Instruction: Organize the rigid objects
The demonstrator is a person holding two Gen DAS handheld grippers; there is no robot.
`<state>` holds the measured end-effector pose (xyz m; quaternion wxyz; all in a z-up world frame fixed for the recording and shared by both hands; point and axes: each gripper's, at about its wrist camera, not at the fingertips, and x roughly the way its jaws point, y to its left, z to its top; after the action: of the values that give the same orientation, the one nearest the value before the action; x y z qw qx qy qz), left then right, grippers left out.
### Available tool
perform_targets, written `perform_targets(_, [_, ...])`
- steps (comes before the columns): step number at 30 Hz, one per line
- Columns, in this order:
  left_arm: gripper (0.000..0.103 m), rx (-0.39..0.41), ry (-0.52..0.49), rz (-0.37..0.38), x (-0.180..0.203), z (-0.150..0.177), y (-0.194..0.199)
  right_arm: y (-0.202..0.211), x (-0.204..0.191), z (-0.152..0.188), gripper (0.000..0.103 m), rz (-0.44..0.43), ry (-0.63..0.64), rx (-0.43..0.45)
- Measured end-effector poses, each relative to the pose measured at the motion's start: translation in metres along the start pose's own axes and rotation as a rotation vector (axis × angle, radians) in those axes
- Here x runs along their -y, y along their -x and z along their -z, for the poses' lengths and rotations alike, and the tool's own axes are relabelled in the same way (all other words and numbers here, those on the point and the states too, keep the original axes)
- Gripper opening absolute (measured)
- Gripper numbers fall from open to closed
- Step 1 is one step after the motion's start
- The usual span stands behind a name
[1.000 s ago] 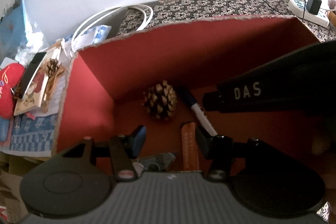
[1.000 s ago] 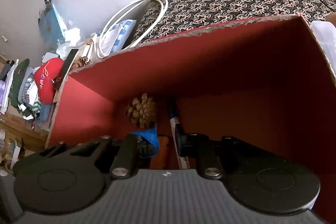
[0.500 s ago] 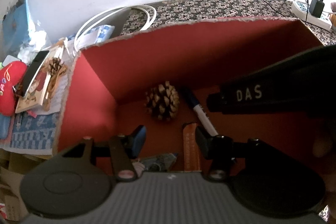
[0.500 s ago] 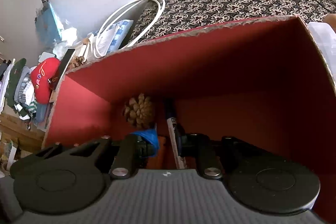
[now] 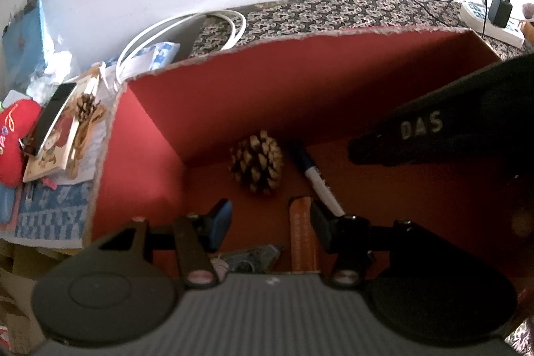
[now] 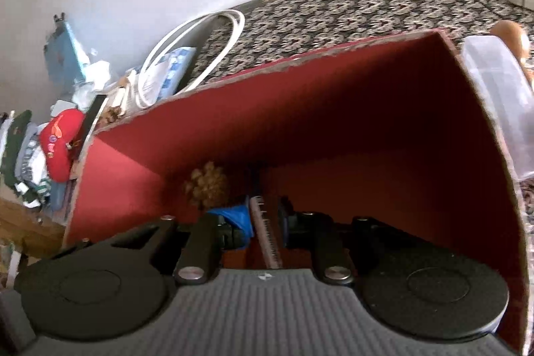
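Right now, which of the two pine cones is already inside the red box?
The large pine cone lies on the floor of the red box, beside the marker. The smaller pine cone sits outside, on the stacked papers left of the box.

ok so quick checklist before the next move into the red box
1. Left gripper jaws open, nothing between them: ok.
2. Right gripper empty: ok. The brown strap only shows through its gap and lies on the box floor.
3. Pine cone and marker inside the red box, side by side: ok.
4. Grippers apart from each other over the box: ok.
5. Everything collected: not ok. A second pine cone sits on the pile outside.
6. Whether that pile is within reach: cannot tell.
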<state>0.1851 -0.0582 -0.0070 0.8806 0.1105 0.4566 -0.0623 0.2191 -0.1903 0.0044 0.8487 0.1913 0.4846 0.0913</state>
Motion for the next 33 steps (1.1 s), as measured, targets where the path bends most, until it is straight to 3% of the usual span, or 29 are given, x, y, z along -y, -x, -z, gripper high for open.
perform_targets(4, [0.054, 0.002, -0.006, 0.009, 0.000, 0.000, 0.000, 0.013, 0.003, 0.004, 0.000, 0.072, 0.037, 0.039])
perform_targets(9, [0.056, 0.025, -0.017, 0.005, 0.001, 0.001, 0.003, 0.031, 0.013, 0.012, 0.000, 0.079, -0.009, 0.061])
perform_targets(12, [0.058, 0.034, -0.012, -0.009, 0.001, 0.001, 0.008, 0.043, 0.012, 0.018, 0.006, 0.117, 0.001, 0.099])
perform_targets(17, [0.059, 0.033, 0.037, -0.033, -0.005, 0.003, 0.020, 0.061, 0.009, 0.029, 0.006, 0.124, 0.003, 0.135])
perform_targets(22, [0.060, 0.113, 0.038, -0.074, -0.011, 0.007, 0.058, 0.080, -0.001, 0.038, 0.006, 0.128, 0.022, 0.174])
perform_targets(33, [0.064, 0.166, 0.067, -0.071, -0.015, 0.033, 0.129, 0.126, -0.028, 0.065, 0.006, 0.092, 0.089, 0.240])
